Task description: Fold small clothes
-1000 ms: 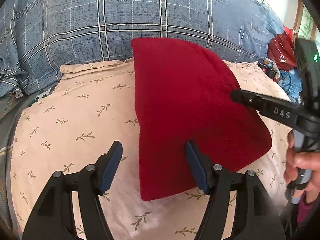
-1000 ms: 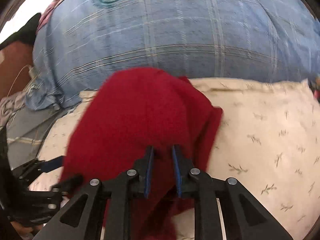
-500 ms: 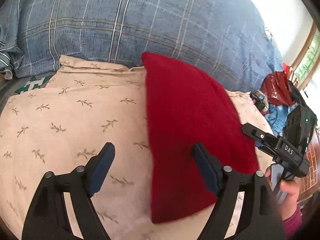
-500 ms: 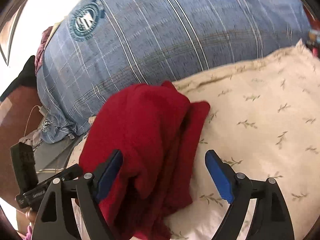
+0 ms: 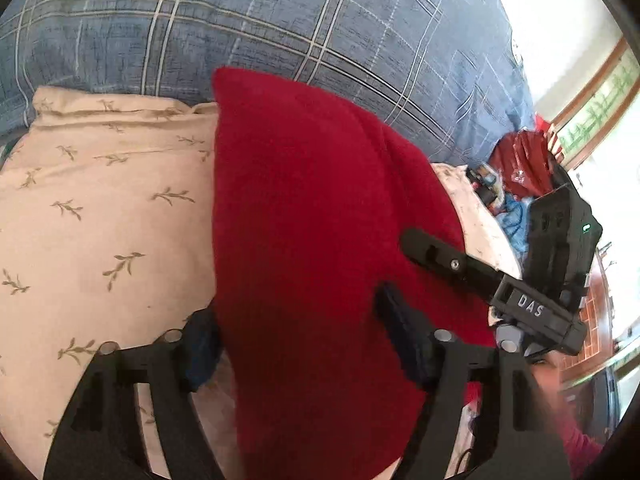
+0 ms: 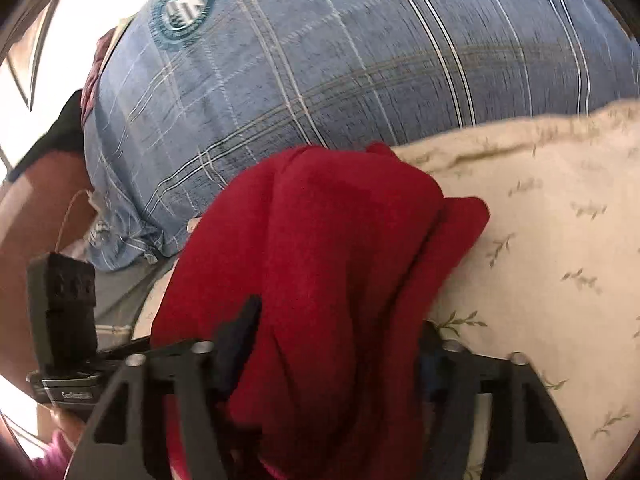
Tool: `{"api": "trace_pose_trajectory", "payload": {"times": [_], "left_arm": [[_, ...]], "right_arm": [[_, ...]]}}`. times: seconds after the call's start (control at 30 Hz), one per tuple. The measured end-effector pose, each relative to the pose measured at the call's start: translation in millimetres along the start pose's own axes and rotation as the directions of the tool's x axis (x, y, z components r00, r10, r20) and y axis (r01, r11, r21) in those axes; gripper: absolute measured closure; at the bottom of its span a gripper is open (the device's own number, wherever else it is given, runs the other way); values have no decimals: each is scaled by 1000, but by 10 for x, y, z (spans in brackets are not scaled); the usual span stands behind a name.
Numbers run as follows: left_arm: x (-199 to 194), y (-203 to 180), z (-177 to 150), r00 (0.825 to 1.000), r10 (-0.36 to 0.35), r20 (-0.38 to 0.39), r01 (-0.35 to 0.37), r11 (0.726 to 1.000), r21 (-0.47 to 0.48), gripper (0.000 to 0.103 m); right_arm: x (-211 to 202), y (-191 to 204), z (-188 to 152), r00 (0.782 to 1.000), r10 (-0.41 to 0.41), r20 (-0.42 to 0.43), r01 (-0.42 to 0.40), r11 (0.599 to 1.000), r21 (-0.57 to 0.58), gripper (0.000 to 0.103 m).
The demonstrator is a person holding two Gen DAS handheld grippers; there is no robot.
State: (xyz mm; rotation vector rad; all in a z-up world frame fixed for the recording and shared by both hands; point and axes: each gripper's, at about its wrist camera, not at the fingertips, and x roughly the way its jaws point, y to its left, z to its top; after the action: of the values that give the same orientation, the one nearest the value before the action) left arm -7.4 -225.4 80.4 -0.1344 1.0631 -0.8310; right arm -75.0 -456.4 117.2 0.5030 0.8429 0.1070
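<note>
A folded red garment [image 5: 312, 240] lies on a cream leaf-print pillow [image 5: 100, 220]. My left gripper [image 5: 296, 340] is open, its jaws straddling the garment's near left edge, one finger on top of the cloth. My right gripper [image 6: 336, 340] is open too, jaws straddling the garment's bunched folded layers [image 6: 328, 264] from the other side. The right gripper [image 5: 500, 284] also shows in the left wrist view, resting over the garment's right edge. The left gripper's body [image 6: 64, 320] shows at the left of the right wrist view.
A large blue plaid pillow [image 5: 280, 28] rises behind the cream pillow [image 6: 560, 220]. Red and blue items [image 5: 516, 184] lie in a heap at the far right. A window [image 5: 600, 108] is beyond them.
The right gripper let go of the red garment and opened wide. Both grippers have moved in closer, so their jaws now straddle the folded garment from opposite sides.
</note>
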Motion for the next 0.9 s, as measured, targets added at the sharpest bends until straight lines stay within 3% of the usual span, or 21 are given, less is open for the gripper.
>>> {"api": "trace_pose_trajectory", "payload": {"times": [0.1,0.2,0.3,0.4,0.5,0.6,0.7,0.77,0.9], "left_arm": [[-189,-76,-28,1000,9,14,-9,1000,23,48],[-506,-117,-115,1000,9,23,-9,1000,21,49],[-876,-115,-318,997,57,44,-58,998,17,49],[-1074,-22,-617,991,130,32,-130,991,-19,49],[-1056,126,-889,982,189,5,-188,981,-45,48],[-1055,80,-991,967,252,46,-251,968,-31,43],[-1105,-42,-986,948,306,87,-308,951,11,39],[-1117,-98,-985,927,358,115,-363,931,26,37],[-1126,-149,-1012,905,404,136,-412,910,36,35]], "right_arm": [[-171,95,13,999,31,8,-31,1000,-6,57],[-317,260,-16,996,86,-9,-86,996,-21,57],[-415,491,-160,988,152,-36,-154,987,-44,57],[-313,675,-416,973,201,-112,-207,977,-46,50],[-181,726,-600,978,102,-183,-117,990,-77,46],[-402,709,-606,990,68,-127,-78,994,-75,44],[-769,834,-559,1000,24,-7,-24,991,-135,46],[-909,1067,-563,999,43,4,-40,970,-242,51],[-861,1441,-785,999,25,-47,-43,901,-432,65]]}}
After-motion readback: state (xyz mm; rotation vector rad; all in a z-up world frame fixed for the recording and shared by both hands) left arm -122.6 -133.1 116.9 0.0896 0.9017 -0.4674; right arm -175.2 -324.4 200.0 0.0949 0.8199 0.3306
